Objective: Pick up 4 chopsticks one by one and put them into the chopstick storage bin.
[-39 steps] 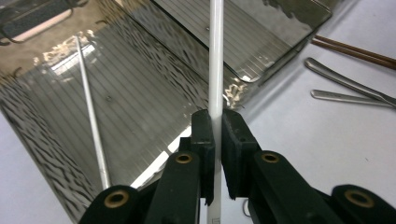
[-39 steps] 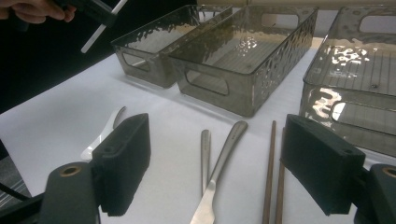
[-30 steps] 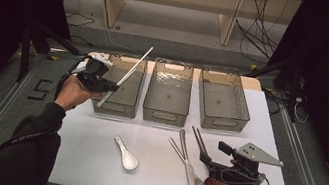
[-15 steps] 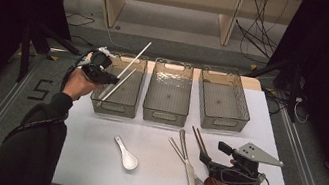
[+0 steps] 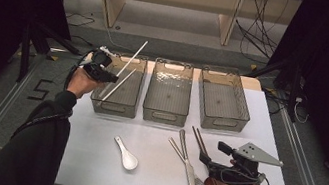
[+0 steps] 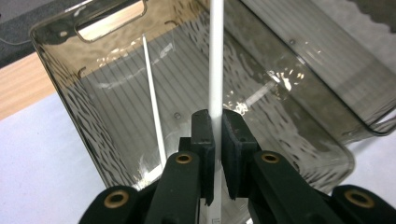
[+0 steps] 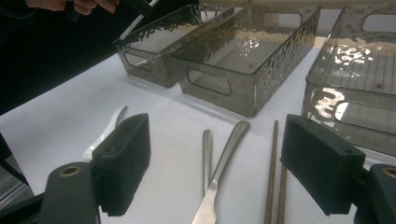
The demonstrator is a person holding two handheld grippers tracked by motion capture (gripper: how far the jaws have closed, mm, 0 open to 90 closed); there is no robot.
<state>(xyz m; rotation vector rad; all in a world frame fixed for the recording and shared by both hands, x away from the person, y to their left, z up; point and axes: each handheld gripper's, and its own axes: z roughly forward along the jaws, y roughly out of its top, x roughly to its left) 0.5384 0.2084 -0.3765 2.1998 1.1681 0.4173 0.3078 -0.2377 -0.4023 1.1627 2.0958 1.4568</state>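
We are holding a white chopstick (image 6: 215, 65) pinched between the closed jaws of the left gripper (image 5: 110, 78), tilting it over the leftmost of three smoky plastic bins (image 5: 114, 109) at the far side of the white table (image 5: 90, 161). A second white chopstick (image 6: 154, 109) is already lying inside that bin, leaning along its ribbed floor, so we are judging that the sorting of cutlery into bins is under way and that this piece is about to join its mate. In the left gripper view the held stick is rising straight up from between the pads, with the bin's open mouth directly behind it. The right gripper (image 5: 209, 160) is waiting near the front edge with its jaws spread wide, gripping nothing, hovering just above a pair of brown chopsticks (image 7: 273, 177) and beside a metal fork (image 5: 187, 163) and a knife (image 7: 224, 163). A white ceramic spoon (image 5: 125, 154) is lying apart from them toward the table's middle. The middle bin (image 5: 164, 115) and the right bin (image 5: 221, 122) are standing empty as far as we can see. The next move, we are reckoning, is calling for lowering the stick's tip inside the bin walls before parting the jaws, so that it is not bouncing off the rim.
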